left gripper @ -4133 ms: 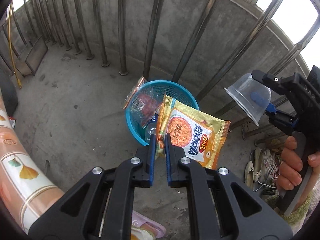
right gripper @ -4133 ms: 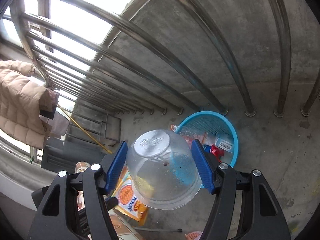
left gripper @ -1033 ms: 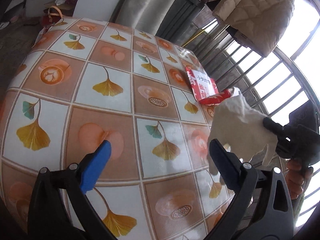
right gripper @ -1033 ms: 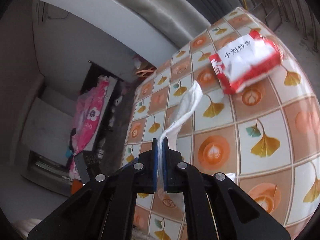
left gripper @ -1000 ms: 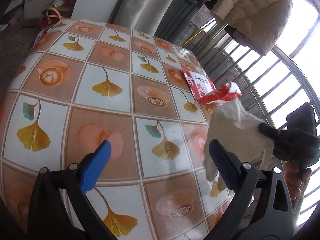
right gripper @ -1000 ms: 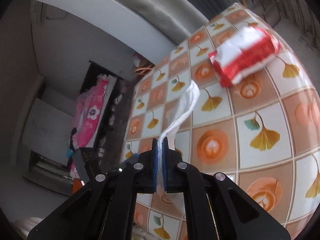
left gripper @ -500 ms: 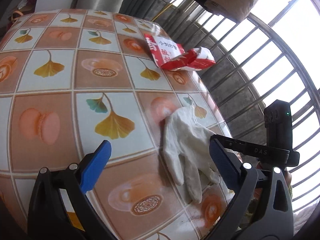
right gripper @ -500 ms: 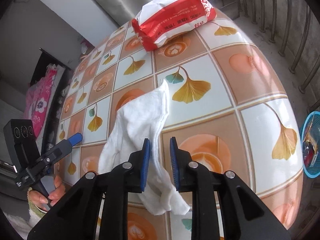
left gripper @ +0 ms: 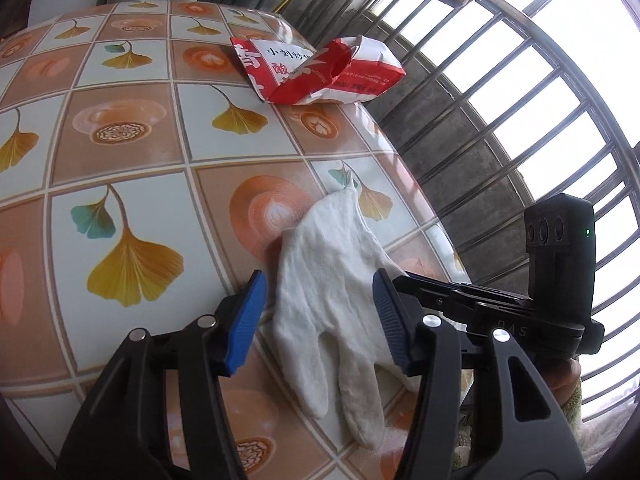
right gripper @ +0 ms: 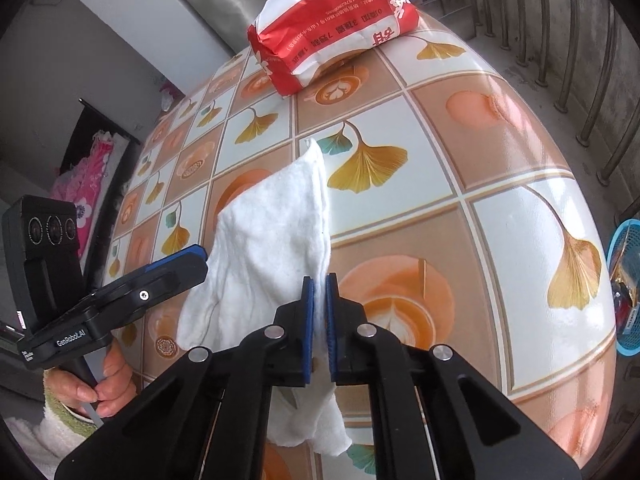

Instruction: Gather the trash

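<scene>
A white cloth glove (left gripper: 332,280) lies flat on the table near its right edge; it also shows in the right wrist view (right gripper: 268,248). My left gripper (left gripper: 318,318) is open, its blue pads on either side of the glove just above it. My right gripper (right gripper: 319,328) is shut on the glove's edge, pinching it at the table surface. A red and white crumpled paper bag (left gripper: 320,70) lies further back on the table, also in the right wrist view (right gripper: 332,24).
The table has a glossy cloth (left gripper: 120,140) with ginkgo leaves and coffee cups. A blue trash basket (right gripper: 624,280) stands on the concrete floor below the table's right side. Metal balcony railings (left gripper: 500,100) run behind the table.
The right gripper lowered the hanging glove onto the table, opened briefly, and has closed on its edge again. The left gripper moved in over the glove with its jaws narrower.
</scene>
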### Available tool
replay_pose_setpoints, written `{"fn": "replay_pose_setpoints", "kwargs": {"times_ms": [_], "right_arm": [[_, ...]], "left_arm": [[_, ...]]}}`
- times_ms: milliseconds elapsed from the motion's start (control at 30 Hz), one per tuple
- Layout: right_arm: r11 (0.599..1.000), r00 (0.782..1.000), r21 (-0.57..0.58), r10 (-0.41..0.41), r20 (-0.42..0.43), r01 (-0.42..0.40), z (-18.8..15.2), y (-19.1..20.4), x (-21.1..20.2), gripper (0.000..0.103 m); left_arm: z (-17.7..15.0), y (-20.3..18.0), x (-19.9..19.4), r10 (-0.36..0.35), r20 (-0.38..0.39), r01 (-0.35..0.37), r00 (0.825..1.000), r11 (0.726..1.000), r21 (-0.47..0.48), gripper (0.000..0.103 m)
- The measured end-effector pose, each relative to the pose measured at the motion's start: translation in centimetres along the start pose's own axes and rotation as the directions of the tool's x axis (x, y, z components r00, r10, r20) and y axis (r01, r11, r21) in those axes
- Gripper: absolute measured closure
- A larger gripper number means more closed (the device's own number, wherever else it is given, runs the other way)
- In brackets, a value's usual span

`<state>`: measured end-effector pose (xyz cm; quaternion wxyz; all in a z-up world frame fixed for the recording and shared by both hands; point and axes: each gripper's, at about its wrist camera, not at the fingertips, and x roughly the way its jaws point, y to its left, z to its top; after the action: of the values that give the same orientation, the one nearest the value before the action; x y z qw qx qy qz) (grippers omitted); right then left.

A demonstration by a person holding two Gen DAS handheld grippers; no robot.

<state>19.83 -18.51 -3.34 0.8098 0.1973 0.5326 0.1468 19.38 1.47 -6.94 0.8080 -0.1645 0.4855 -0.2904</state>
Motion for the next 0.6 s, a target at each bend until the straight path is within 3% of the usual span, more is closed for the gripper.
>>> {"fn": "replay_pose_setpoints", "kwargs": {"times_ms": [100, 400, 600], "right_arm": [[1.000, 1.000, 0.016, 0.017, 0.002, -0.017, 0.07, -0.29, 0.09, 0.099], [0.999, 0.999, 0.034, 0.039, 0.007, -0.039, 0.05, -0.54, 0.03, 0.099], [0.997, 0.998, 0.060, 0.057, -0.006, -0.057, 0.69, -1.14, -0.61, 0.095]], "left_arm": [[0.12, -0.47, 0.45, 0.006, -0.011, -0.006, 1.000, 1.000, 0.014, 0.063], [-0.36, -0.96, 1.10, 0.069, -0.022, -0.068, 0.997, 0.996, 0.053, 0.099], [-0.31, -0.55, 0.46, 0.093, -0.005, -0.092, 0.996, 0.995, 0.048, 0.101]]}}
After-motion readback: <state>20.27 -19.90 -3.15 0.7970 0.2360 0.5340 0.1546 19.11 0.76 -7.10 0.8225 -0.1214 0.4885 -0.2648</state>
